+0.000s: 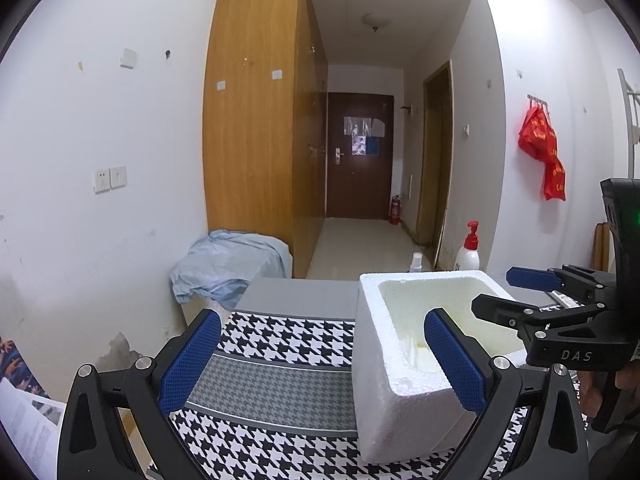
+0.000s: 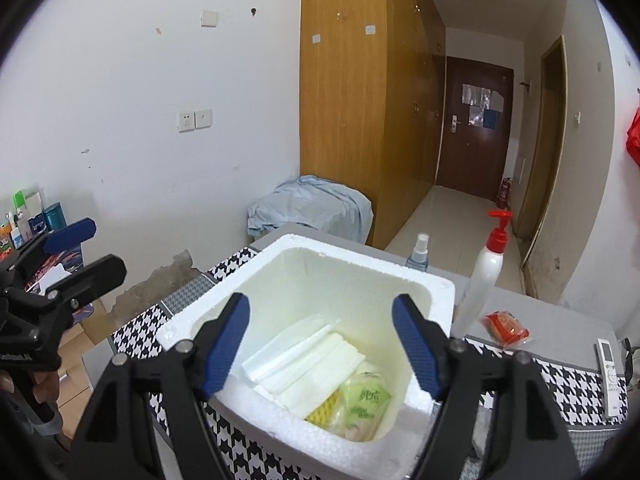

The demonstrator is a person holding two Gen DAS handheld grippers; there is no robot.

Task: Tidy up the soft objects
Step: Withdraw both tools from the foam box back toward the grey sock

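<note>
A white foam box stands on the houndstooth tablecloth; it also shows in the left wrist view. Inside it lie white foam sheets and a green-labelled soft packet. A red packet lies on the table right of the box. My right gripper is open and empty, held above the box's near side. My left gripper is open and empty, over the cloth left of the box, its right finger in front of the box.
A red-pump lotion bottle and a small spray bottle stand behind the box. A white remote lies at the table's right edge. A light blue cloth covers something beyond the table. Wardrobe and hallway lie behind.
</note>
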